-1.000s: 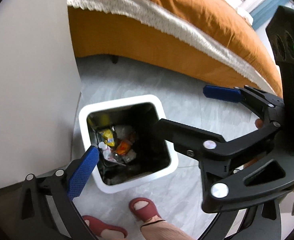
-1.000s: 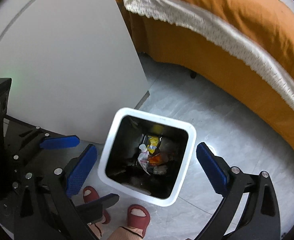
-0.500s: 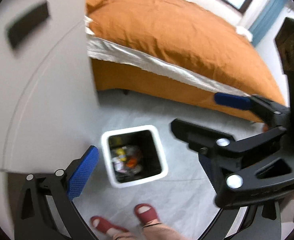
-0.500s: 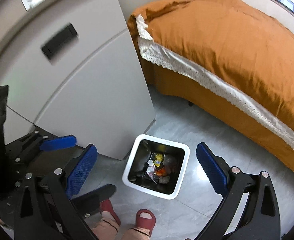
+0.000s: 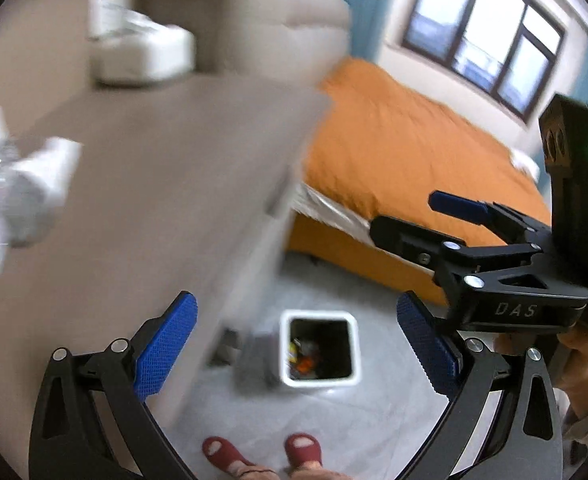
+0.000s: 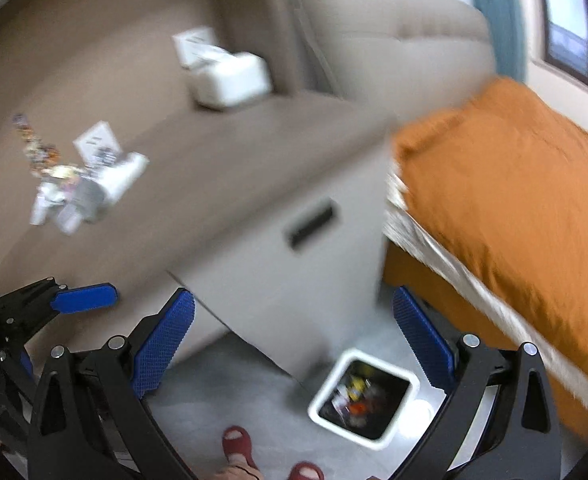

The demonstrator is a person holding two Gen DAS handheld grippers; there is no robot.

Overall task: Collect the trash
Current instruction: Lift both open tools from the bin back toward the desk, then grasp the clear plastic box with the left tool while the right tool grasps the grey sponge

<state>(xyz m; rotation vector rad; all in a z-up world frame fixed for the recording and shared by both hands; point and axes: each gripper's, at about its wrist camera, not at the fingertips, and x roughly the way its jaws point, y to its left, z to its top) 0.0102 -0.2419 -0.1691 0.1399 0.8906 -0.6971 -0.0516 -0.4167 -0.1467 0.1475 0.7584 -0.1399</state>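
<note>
The only lettering that can be read is "DAS", in pale capitals on the black body of the right gripper (image 5: 460,210), seen in the left wrist view just right of the white trash bin (image 5: 320,350). Papers and wrappers (image 6: 79,176) on the beige cabinet top (image 6: 221,168), well left of that bin, carry print, but it is too blurred to read.
</note>
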